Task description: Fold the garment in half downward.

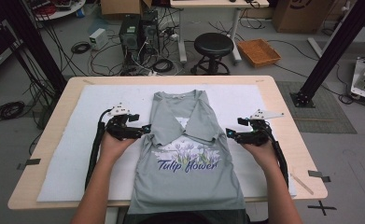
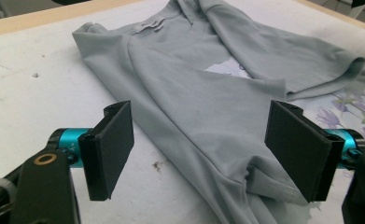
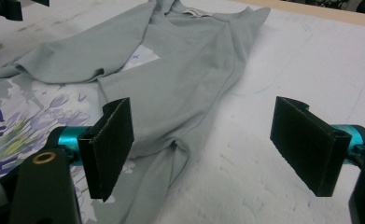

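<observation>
Jaws of the left hand-held gripper (image 2: 199, 151) stand wide apart with nothing pinched between them. The grey cloth just lies on the mat under the gap. In the high view, this left hand-held gripper (image 1: 147, 129) sits right at the left edge of the grey T-shirt (image 1: 187, 154), near the folded-in sleeve.

The right hand-held gripper (image 3: 201, 149) is wide open too and grips nothing. Its left jaw hangs over the shirt's edge, and its right jaw hangs over the bare white mat (image 3: 283, 70). From above, the right hand-held gripper (image 1: 228, 134) sits at the right edge of the shirt.

The T-shirt lies flat in the middle of the white mat on the wooden worktop (image 1: 283, 100). Its collar points away from the person. Both sleeves are folded in over the chest. Purple flowers and the words "Tulip flower" show on the front. The bottom of the shirt hangs over the near edge of the worktop.
</observation>
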Demonstrator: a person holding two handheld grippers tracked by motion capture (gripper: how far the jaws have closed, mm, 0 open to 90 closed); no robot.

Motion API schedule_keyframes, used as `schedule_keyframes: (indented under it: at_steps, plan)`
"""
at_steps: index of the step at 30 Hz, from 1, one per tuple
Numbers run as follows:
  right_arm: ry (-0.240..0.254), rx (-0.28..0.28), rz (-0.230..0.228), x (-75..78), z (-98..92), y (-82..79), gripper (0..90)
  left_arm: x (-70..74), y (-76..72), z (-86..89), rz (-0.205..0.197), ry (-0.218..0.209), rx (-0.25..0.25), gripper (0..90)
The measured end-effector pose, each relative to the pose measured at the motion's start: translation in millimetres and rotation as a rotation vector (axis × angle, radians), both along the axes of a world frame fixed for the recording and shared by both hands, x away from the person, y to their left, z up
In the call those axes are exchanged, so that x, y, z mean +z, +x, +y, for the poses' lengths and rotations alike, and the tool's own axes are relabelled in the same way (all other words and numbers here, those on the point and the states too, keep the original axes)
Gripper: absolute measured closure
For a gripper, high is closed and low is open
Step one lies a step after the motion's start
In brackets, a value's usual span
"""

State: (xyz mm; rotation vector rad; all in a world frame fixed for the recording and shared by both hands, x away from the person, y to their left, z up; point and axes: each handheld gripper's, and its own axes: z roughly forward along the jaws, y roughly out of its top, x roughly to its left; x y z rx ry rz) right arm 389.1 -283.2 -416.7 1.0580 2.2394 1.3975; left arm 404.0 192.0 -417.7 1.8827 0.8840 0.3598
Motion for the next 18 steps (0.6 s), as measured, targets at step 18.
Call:
schedule_keyframes:
  at_steps: [18]
  plan:
    - [-0.04,-0.08,0.081,9.1,9.5,41.0,21.8,-5.9,39.8,-26.2,0.037,0.081,0.024,23.9]
